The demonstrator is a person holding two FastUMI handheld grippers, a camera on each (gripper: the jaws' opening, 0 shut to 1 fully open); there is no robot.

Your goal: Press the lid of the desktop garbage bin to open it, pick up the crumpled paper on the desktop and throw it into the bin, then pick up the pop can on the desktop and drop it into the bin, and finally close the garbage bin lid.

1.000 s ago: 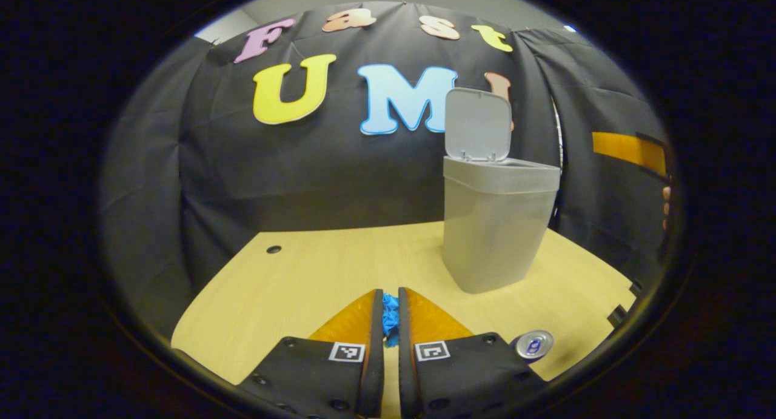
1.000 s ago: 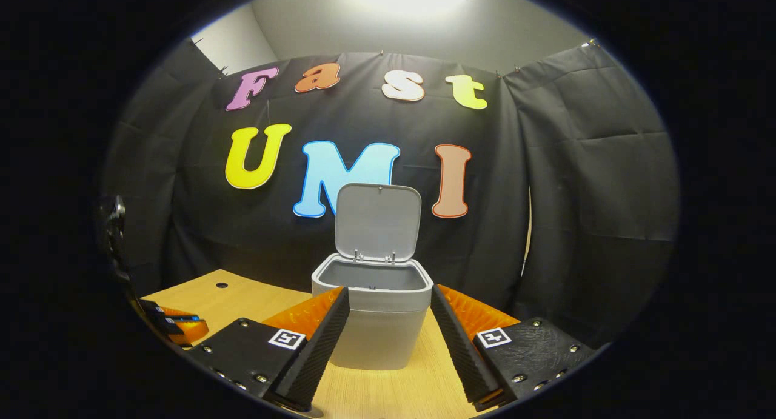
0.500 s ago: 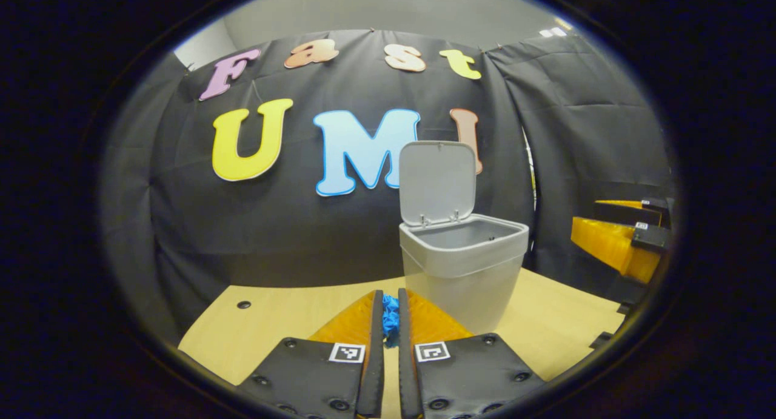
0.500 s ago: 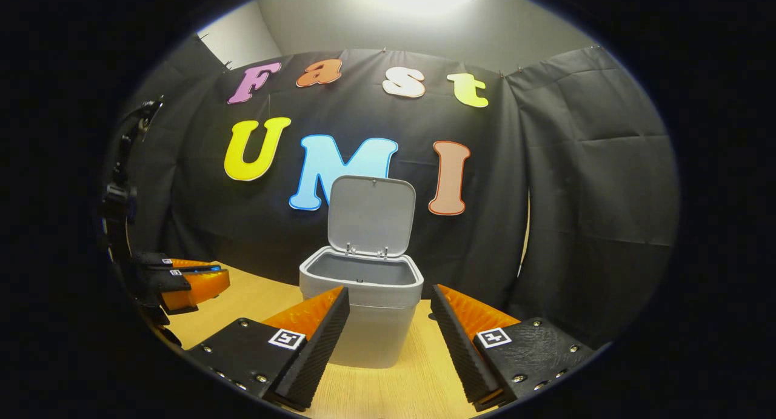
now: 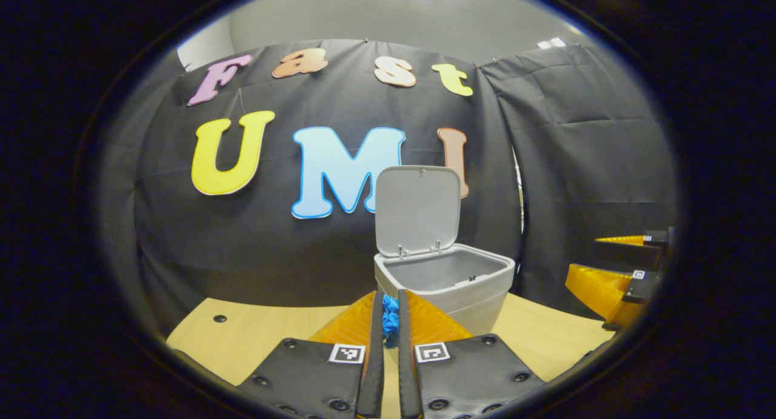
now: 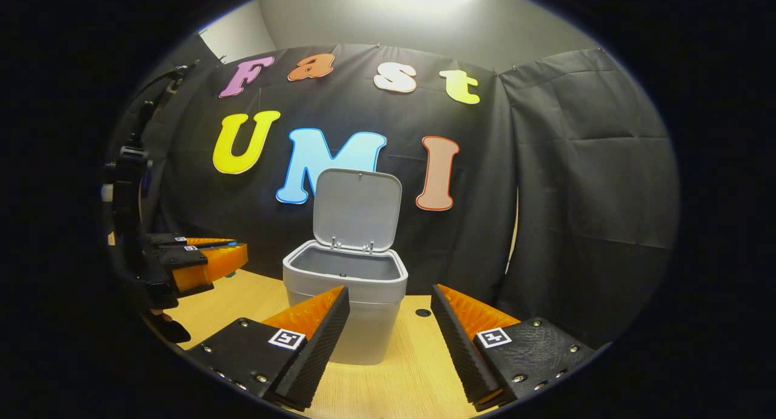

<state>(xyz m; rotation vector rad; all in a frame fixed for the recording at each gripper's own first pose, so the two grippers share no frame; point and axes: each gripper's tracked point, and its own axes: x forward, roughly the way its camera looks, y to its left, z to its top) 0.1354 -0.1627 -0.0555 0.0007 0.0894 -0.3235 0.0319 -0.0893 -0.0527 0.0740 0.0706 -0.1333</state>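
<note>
Left gripper [image 5: 389,298]: my fingers are clamped on the crumpled paper [image 5: 390,321] (blue, wedged between the two pads, only a narrow strip of it visible). It's held off the table [image 5: 254,340], just in front of the garbage bin [image 5: 451,282] in the left gripper view, level with the bin's rim or a bit below it.

The bin is light grey and stands on the wooden table near the black cloth wall [image 5: 576,164]. Its lid [image 5: 417,210] is up, hinged at the back edge and standing close to upright. The inside looks bare as far as I can see into it (the bottom is hidden).

Right gripper [image 6: 388,304]: fingers spread wide, nothing between them. In the right gripper view the bin [image 6: 345,285] sits straight ahead, framed by my two fingers, with the lid [image 6: 356,208] up here too. There's a small dark hole [image 6: 423,313] in the tabletop just right of the bin.

Cross-check: from the right gripper view, the left gripper [image 6: 206,262] hangs at the left edge, above the table and left of the bin. From the left gripper view, the right gripper [image 5: 618,273] is at the far right edge, fingers apart.
</note>
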